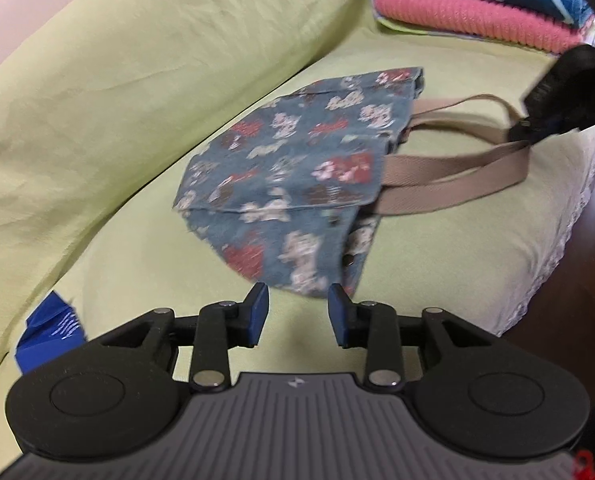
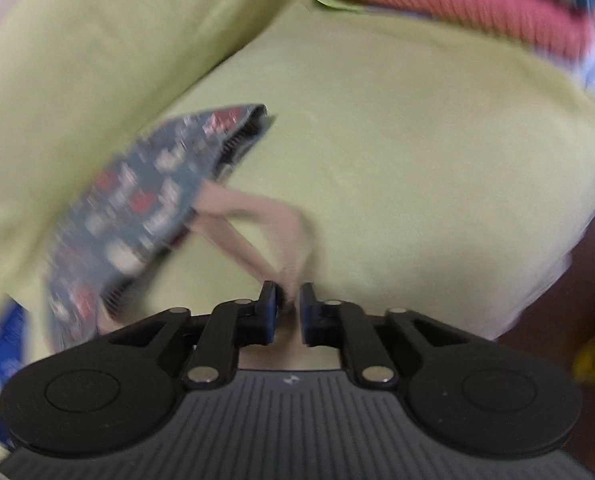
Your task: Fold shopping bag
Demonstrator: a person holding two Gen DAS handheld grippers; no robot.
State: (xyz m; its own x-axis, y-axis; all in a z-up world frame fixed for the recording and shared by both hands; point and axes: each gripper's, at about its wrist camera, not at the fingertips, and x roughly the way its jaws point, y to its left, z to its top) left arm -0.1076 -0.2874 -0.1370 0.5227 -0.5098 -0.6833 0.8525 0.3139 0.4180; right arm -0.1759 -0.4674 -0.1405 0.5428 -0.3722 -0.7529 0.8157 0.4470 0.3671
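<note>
A blue patterned shopping bag [image 1: 293, 184] lies partly folded on the green bed sheet, its tan handles [image 1: 457, 168] stretched to the right. My left gripper [image 1: 297, 312] is open and empty, just short of the bag's near edge. My right gripper [image 2: 288, 304] is shut on the tan handles [image 2: 257, 224]; in the left wrist view it shows at the handles' far end [image 1: 525, 134]. The bag [image 2: 137, 204] appears blurred at the left of the right wrist view.
A green pillow [image 1: 137, 80] lies along the left. Folded pink and blue towels [image 1: 477, 4] are stacked at the back right. A blue object [image 1: 49, 336] lies at the near left. The bed's lace edge [image 1: 557, 256] drops off on the right.
</note>
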